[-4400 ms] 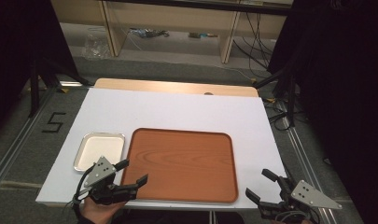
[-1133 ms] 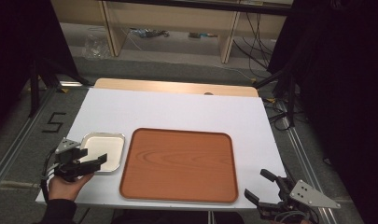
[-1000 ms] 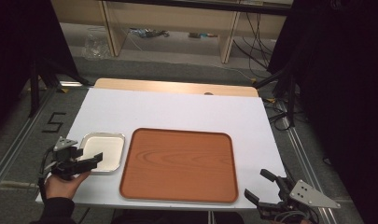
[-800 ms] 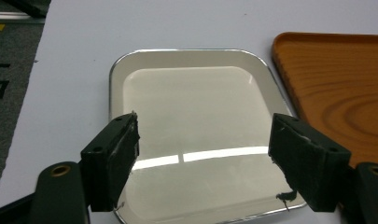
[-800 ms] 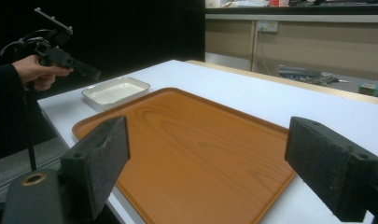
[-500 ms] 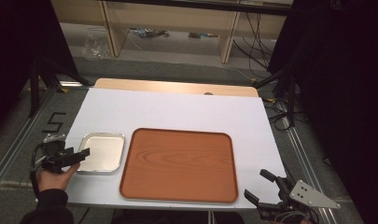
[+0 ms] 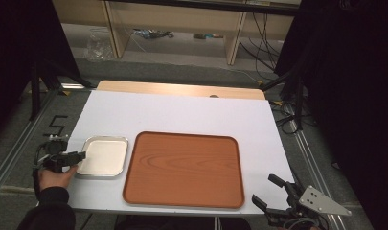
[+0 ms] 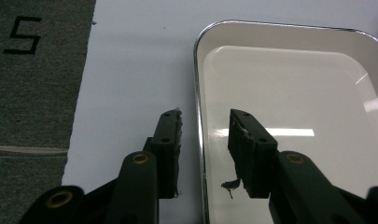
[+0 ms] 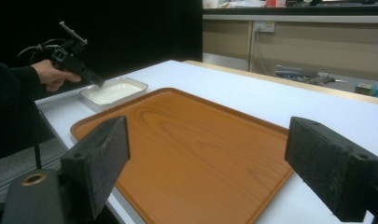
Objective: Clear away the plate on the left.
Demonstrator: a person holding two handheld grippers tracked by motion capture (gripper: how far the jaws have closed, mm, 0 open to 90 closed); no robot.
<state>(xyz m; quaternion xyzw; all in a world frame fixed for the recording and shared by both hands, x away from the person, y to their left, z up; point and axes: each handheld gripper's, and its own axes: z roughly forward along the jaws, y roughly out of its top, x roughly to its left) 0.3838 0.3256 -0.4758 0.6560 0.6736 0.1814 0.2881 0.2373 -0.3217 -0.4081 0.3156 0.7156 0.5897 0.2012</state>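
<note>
Straddling the near-left rim of the small metal tray (image 8: 289, 93), the left gripper (image 8: 205, 126) has its jaws narrowly parted, one outside on the worktop (image 7: 182, 110), one inside. Step in hand appears to be grasping that rim. Next move likely requires closing squarely on the edge before lifting. The right gripper (image 7: 273, 191) hangs off the near-right corner, jaws wide, beside the wooden tray (image 7: 182, 167).

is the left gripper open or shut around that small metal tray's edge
Open. The left gripper straddles the small metal tray's rim, one jaw outside, one inside, gaps showing on both sides.
</note>
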